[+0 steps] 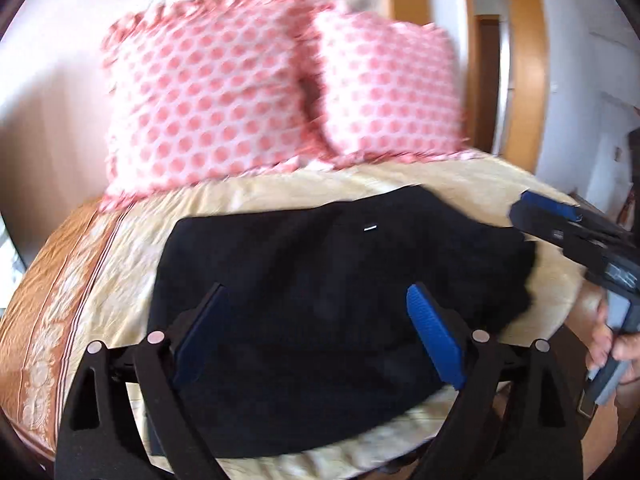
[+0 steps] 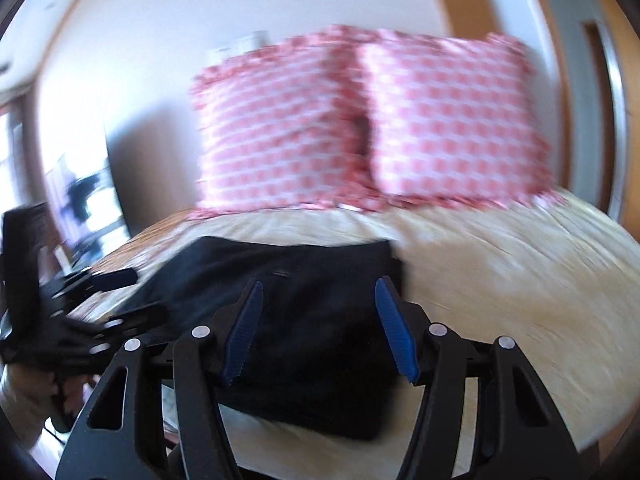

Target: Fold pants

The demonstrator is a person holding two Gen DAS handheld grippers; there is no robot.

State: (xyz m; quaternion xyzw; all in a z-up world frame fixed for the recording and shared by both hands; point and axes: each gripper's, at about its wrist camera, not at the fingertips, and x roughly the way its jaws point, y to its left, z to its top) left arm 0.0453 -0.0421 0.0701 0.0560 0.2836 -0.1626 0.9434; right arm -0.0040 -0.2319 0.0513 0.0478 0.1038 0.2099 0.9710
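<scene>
Bed (image 1: 280, 192) under everything, cream cover, orange band at 9 o'clock. Two pink pillows (image 1: 208, 100) at 12, well apart from the work. Pants (image 1: 320, 300) black, lying centre on the bed as a squarish folded bundle, 3 o'clock edge ragged. Left tongs (image 1: 316, 340) wide open above pants, holding nothing. Right tongs (image 2: 320, 328) wide open too, empty. Risks: grabbing only the top layer, undoing the fold; snagging the cover along with it; motion blur hinting at speed, so misjudged edge. No containers visible.

Pants (image 1: 320, 304) lie on bed (image 1: 420, 188), 2 pillows (image 1: 208, 104) behind.
</scene>
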